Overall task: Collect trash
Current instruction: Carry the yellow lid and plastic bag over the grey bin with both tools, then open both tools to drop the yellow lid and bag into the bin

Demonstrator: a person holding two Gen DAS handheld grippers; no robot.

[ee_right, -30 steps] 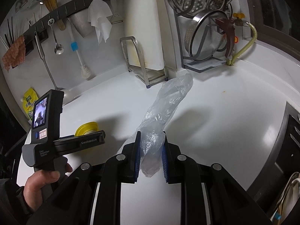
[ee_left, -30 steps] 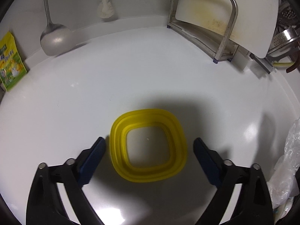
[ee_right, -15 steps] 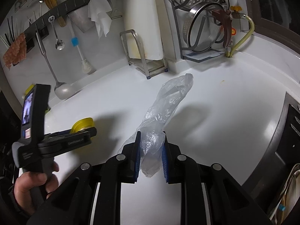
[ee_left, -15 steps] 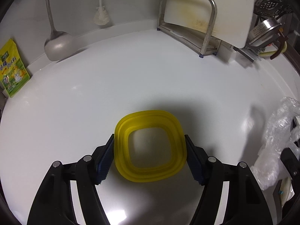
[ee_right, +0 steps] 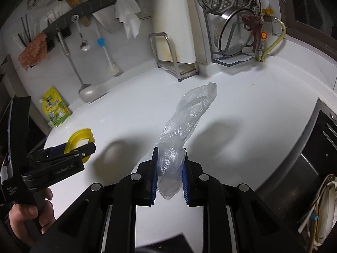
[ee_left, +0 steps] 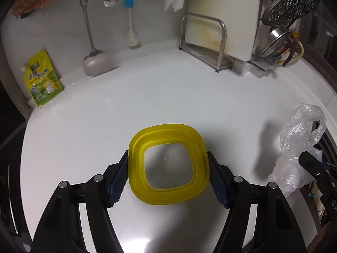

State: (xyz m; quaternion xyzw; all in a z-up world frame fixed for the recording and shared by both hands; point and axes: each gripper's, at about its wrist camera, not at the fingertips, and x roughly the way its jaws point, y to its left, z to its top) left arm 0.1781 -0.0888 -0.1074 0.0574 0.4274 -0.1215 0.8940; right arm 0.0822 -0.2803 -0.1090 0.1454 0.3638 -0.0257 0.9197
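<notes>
Lifted since a second ago, the left gripper (ee_left: 168,175) pinches a rounded-square yellow plastic lid (ee_left: 168,164) (translucent centre); the right gripper (ee_right: 169,176) clamps a crinkled clear plastic bag (ee_right: 185,122).

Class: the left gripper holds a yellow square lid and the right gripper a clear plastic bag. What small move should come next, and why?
Probably carry the yellow square plastic lid toward the clear crumpled plastic bag. The left gripper is clamped on the lid's two sides and has it clear of the white counter; the right gripper pinches the bag, whose mouth looks bunched, so it may need opening first.
</notes>
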